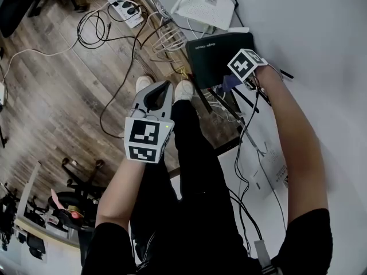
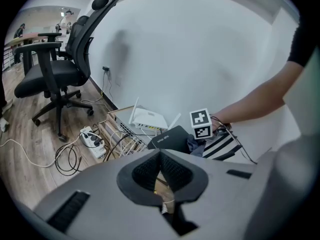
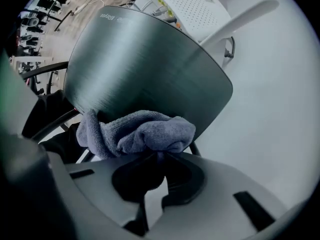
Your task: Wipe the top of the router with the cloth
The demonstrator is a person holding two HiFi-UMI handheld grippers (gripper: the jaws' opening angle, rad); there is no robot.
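The black router (image 1: 215, 54) (image 3: 145, 69) sits on a wire rack by the white wall; it also shows small in the left gripper view (image 2: 169, 138). My right gripper (image 1: 234, 83) (image 3: 159, 156) is shut on a bunched grey-blue cloth (image 3: 137, 133) (image 1: 230, 83), which rests on the router's near edge. My left gripper (image 1: 156, 96) (image 2: 160, 173) hangs shut and empty above the floor, well left of the router.
A white router (image 1: 203, 4) (image 3: 192, 4) with antennas lies beyond the black one. A power strip (image 1: 126, 6) (image 2: 92, 138) and tangled cables (image 1: 100, 30) cover the wooden floor. An office chair (image 2: 57, 64) stands at left. The person's legs and shoes (image 1: 183, 90) are below.
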